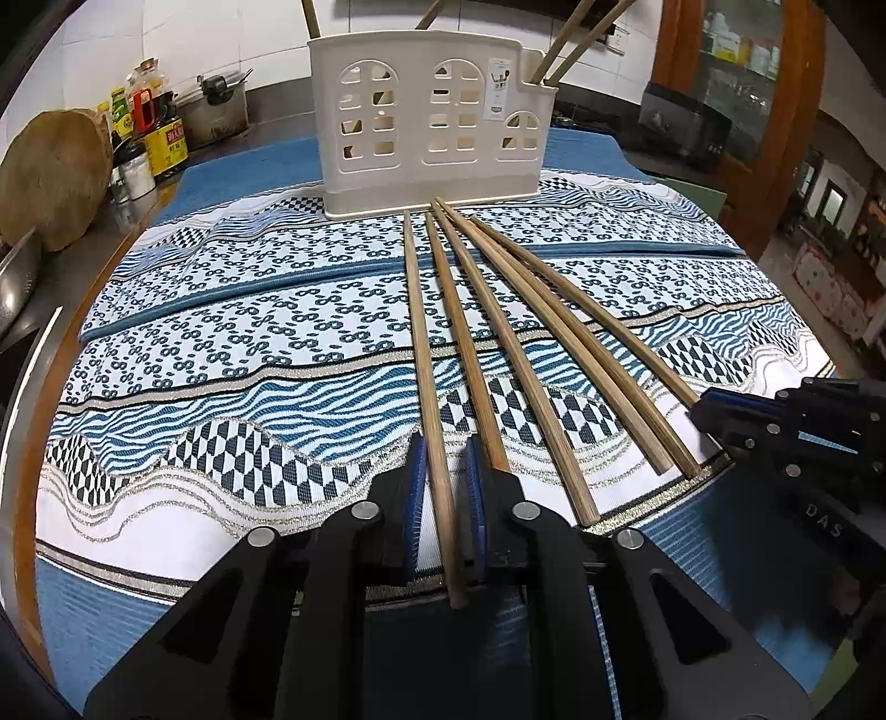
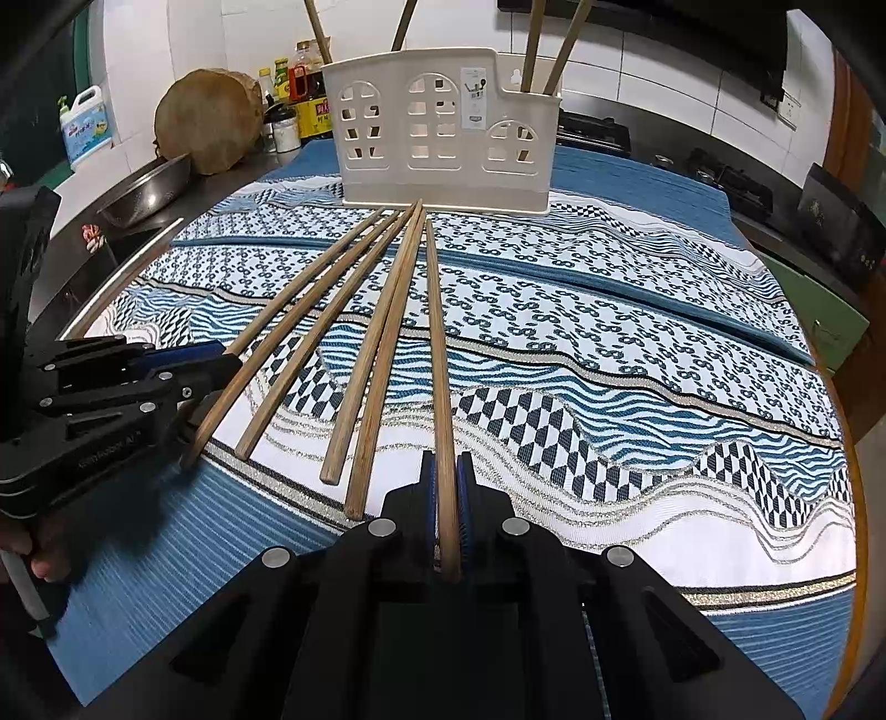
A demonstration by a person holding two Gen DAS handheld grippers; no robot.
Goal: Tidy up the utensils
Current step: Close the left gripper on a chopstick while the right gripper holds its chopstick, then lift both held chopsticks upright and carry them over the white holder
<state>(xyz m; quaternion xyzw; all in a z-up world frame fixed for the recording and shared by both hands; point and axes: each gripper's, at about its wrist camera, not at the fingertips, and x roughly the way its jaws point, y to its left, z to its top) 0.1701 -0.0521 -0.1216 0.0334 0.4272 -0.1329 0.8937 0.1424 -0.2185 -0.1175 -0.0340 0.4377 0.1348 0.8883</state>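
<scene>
Cream holder holds upright chopsticks; each hand-held gripper pinches a chopstick

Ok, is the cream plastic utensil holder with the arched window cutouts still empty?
No. Wooden chopsticks already stand upright in the cream plastic utensil holder, sticking out above its rim at both ends.
</scene>
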